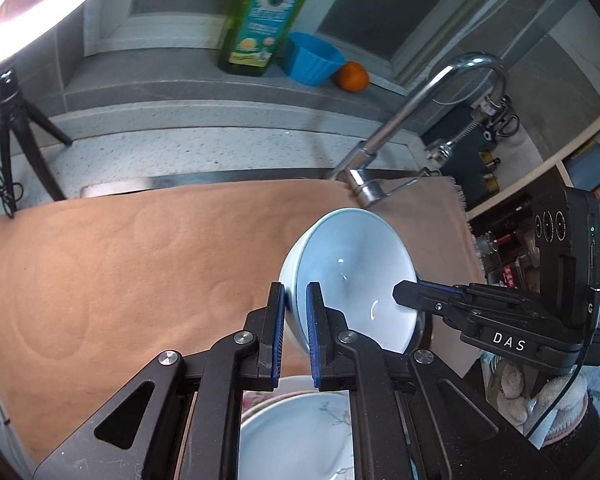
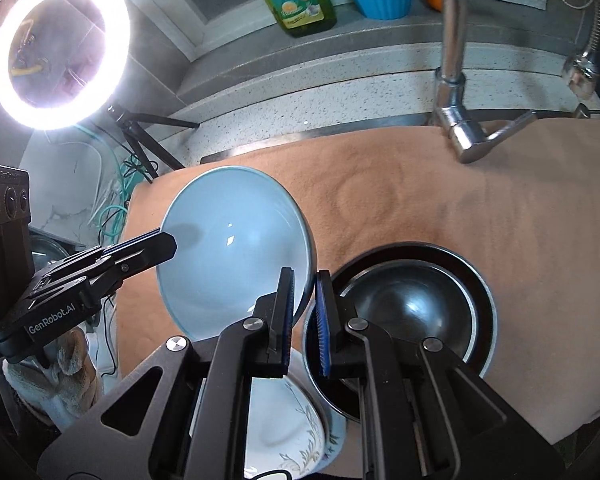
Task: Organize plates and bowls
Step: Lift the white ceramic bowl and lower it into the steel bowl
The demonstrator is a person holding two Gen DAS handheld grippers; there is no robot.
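A light blue bowl (image 1: 352, 268) hangs tilted above the orange mat (image 1: 120, 264), gripped at opposite sides of its rim. My left gripper (image 1: 295, 316) is shut on its near rim, and my right gripper (image 1: 404, 294) clamps the rim on the right. In the right wrist view the same light blue bowl (image 2: 228, 248) sits between my right gripper (image 2: 303, 304), shut on its rim, and my left gripper (image 2: 168, 242). A steel bowl (image 2: 404, 304) nested in a dark bowl rests on the mat to the right. Below lies a white floral plate (image 2: 284, 432).
A chrome faucet (image 2: 456, 92) rises behind the orange mat (image 2: 500, 200). On the ledge stand a green soap bottle (image 1: 260, 20), a blue cup (image 1: 314, 58) and an orange (image 1: 353, 76). A ring light (image 2: 56, 44) on a tripod (image 1: 10, 128) stands at the left.
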